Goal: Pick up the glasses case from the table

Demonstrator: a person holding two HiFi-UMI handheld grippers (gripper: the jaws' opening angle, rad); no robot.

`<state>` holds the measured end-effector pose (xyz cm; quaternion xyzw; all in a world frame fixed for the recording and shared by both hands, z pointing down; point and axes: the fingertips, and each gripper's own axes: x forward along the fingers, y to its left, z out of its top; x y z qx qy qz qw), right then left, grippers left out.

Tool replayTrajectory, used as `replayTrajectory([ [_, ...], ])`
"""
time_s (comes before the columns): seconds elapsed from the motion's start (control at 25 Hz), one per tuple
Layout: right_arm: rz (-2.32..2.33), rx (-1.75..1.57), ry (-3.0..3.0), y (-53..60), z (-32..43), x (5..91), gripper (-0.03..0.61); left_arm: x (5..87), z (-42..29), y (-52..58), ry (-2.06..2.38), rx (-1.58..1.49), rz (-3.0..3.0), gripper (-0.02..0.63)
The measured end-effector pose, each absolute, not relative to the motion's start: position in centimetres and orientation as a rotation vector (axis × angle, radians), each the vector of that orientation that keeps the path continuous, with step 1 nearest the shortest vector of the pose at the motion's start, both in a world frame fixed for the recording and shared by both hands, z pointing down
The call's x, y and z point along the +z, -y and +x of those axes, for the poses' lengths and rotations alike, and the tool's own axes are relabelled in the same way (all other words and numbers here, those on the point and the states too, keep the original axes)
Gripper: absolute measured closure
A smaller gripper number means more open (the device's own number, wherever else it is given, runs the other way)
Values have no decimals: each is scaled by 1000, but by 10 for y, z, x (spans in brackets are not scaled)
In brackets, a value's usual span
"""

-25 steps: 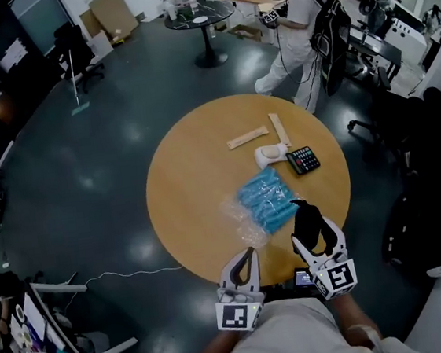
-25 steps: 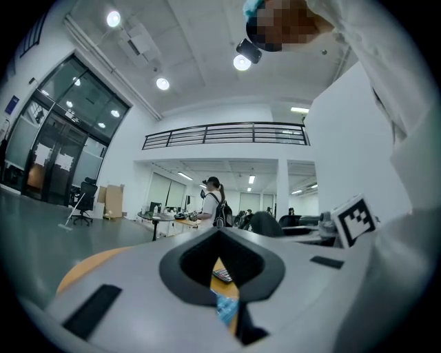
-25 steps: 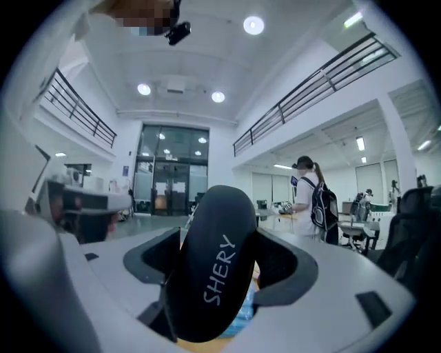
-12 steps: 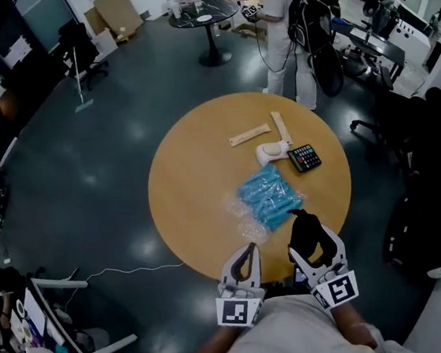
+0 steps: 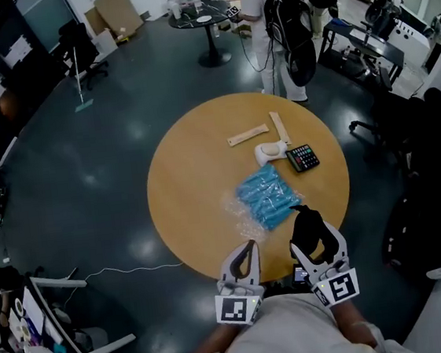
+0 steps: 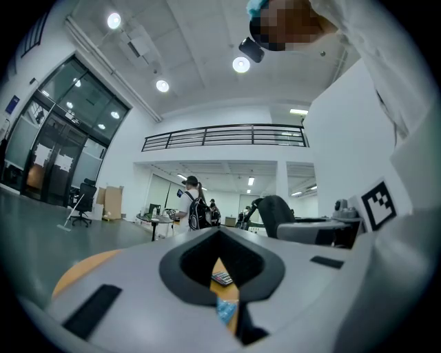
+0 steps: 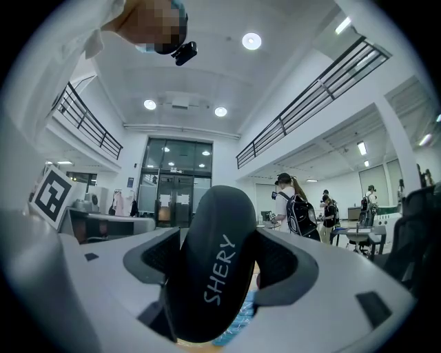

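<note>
The black glasses case (image 5: 309,227), printed "SHERY" (image 7: 219,269), stands clamped between the jaws of my right gripper (image 5: 313,235), lifted over the near edge of the round wooden table (image 5: 190,183). In the right gripper view the case fills the gap between the two jaws. My left gripper (image 5: 246,253) hangs beside it at the table's near rim, jaws shut with nothing in them; through the small notch between them the left gripper view shows only a sliver of table.
On the table lie a blue packet in clear plastic (image 5: 266,198), a black calculator (image 5: 303,157), a white mouse-like object (image 5: 268,153) and two pale flat sticks (image 5: 248,135). A person with a backpack (image 5: 278,23) stands beyond the table. Office chairs (image 5: 391,113) at right.
Both grippers have barely shifted, the right one still holding the case. The person with the backpack has walked from the far right toward the far middle, by the small black table.
</note>
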<state>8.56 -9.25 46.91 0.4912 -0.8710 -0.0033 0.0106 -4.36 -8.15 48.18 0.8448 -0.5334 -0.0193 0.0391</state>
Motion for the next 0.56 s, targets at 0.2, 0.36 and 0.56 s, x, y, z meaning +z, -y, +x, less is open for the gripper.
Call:
replayTrajectory([
  [0.2, 1545, -15, 2711, 91, 87, 468, 241, 478, -43, 79, 1628, -69, 2579, 607],
  [0.36, 1551, -16, 2707, 88, 88, 469, 241, 481, -44, 77, 1630, -56, 2576, 607],
  [0.56, 1555, -4, 2707, 82, 89, 470, 241, 473, -38, 71, 1594, -88, 2530, 607],
])
